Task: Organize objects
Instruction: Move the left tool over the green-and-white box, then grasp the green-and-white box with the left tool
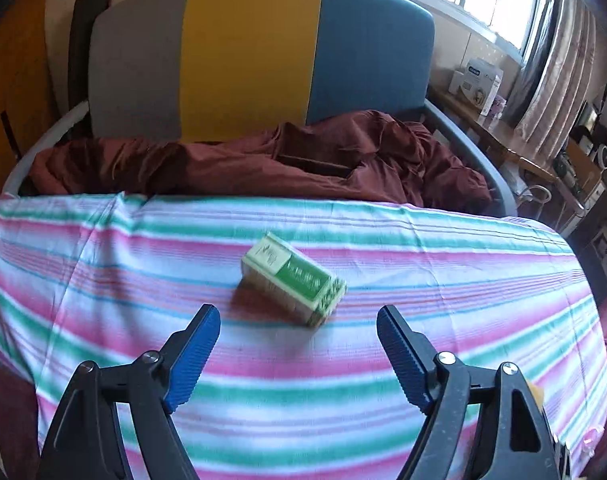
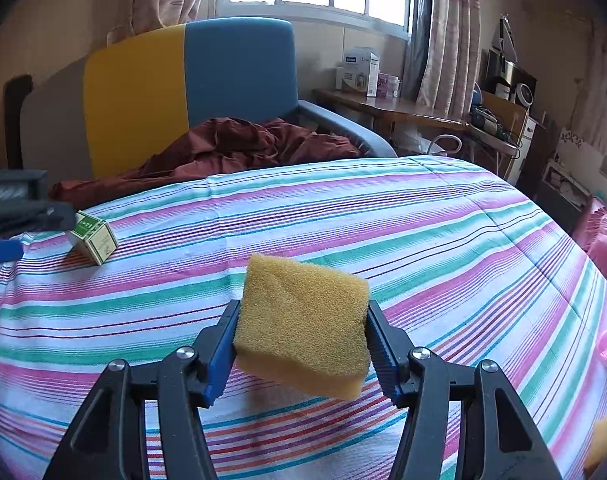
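Gripping the soft yellow sponge (image 2: 303, 320) by its sides above the striped bed (image 2: 423, 240), your right tongs (image 2: 301, 344) squash it slightly, while your left tongs (image 1: 299, 356) gape empty just short of the light, rigid green box (image 1: 293, 282) lying on the bedcover, best pinched across its long sides.

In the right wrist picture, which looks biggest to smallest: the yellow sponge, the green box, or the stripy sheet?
1. Striped sheet
2. Yellow sponge, though it is nearest the camera, which enlarges it
3. Green and white box
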Demonstrator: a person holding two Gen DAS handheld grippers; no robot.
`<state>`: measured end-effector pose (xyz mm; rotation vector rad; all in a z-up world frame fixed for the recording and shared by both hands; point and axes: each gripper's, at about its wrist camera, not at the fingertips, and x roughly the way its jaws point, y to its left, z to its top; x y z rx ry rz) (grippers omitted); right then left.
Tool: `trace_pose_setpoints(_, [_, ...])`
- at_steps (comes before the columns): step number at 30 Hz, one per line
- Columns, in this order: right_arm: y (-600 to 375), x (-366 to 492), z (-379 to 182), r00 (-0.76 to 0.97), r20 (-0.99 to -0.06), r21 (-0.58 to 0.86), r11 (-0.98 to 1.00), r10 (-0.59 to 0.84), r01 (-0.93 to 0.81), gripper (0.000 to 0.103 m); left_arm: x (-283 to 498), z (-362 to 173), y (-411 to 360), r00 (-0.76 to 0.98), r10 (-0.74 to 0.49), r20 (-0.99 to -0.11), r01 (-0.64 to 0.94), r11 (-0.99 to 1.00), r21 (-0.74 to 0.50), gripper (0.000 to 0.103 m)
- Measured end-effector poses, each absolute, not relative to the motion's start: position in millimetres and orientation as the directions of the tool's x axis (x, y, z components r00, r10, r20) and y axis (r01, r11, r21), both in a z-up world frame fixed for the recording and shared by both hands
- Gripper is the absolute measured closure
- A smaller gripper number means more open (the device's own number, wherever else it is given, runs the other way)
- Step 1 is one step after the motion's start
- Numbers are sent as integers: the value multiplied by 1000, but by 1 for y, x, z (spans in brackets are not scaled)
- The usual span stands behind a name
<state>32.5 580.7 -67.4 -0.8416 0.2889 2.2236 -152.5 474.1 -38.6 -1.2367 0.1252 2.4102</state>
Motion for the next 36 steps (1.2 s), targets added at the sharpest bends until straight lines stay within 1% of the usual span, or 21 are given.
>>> trace_pose_setpoints(1, [581,33,-67,-521,-648,-43,-709,556,-704,43,-157,-42,479,-510,310,-803,-400,-911,-98,21])
trace_pose_setpoints(6, [582,36,-68,-523,-650,-27,-704,552,-710,43,-171,-55,493,-490,287,-823,-394,-915,-84,21])
trace_pose_setpoints(12, [583,36,-70,-526,-655,-19,-707,543,-707,43,-175,-79,508,-502,211,-839,-432,-901,31,21])
trace_pose_setpoints(13, [583,36,-70,-527,-655,-18,-708,542,-706,43,-176,-82,506,-503,212,-838,-434,-900,32,26])
trace_pose_setpoints(14, [583,36,-70,-527,-654,-18,-708,542,-706,43,-177,-86,504,-495,219,-841,-435,-900,21,41])
trace_pose_setpoints(15, [583,36,-70,-529,-653,-17,-709,542,-705,43,-178,-87,502,-495,221,-840,-433,-901,18,42])
trace_pose_setpoints(16, [583,36,-70,-531,-653,-16,-711,540,-703,43,-175,-86,498,-517,235,-823,-438,-899,18,50])
trace_pose_setpoints(18, [583,35,-70,-532,-653,-15,-712,539,-702,43,-171,-87,495,-538,249,-805,-465,-885,37,55])
trace_pose_setpoints(20, [584,36,-71,-535,-654,-11,-714,535,-701,43,-164,-88,490,-554,278,-785,-501,-864,48,68])
trace_pose_setpoints(21, [584,36,-71,-535,-654,-10,-713,535,-701,43,-163,-87,487,-552,294,-780,-509,-860,36,72])
trace_pose_setpoints(22, [584,36,-71,-535,-653,-10,-712,536,-702,43,-162,-86,482,-547,308,-778,-511,-860,19,79])
trace_pose_setpoints(23, [584,36,-71,-535,-652,-9,-712,537,-702,43,-161,-86,478,-546,315,-776,-507,-862,7,84])
trace_pose_setpoints(26, [583,36,-70,-537,-650,-11,-712,538,-702,43,-158,-85,466,-539,344,-769,-505,-862,-31,91])
trace_pose_setpoints(29, [582,37,-69,-544,-643,-9,-715,539,-699,43,-154,-84,453,-528,374,-762,-511,-857,-67,94])
trace_pose_setpoints(33, [581,36,-69,-547,-641,-11,-719,539,-695,43,-151,-82,444,-532,374,-759,-497,-864,-78,94])
trace_pose_setpoints(34, [581,36,-68,-547,-641,-14,-720,539,-694,43,-148,-77,443,-543,389,-744,-508,-858,-78,93])
trace_pose_setpoints(35, [581,35,-68,-549,-640,-13,-723,537,-691,43,-147,-73,443,-558,399,-727,-518,-853,-70,77])
trace_pose_setpoints(36, [580,35,-68,-553,-638,-12,-726,535,-688,43,-145,-69,444,-568,410,-713,-532,-845,-62,64])
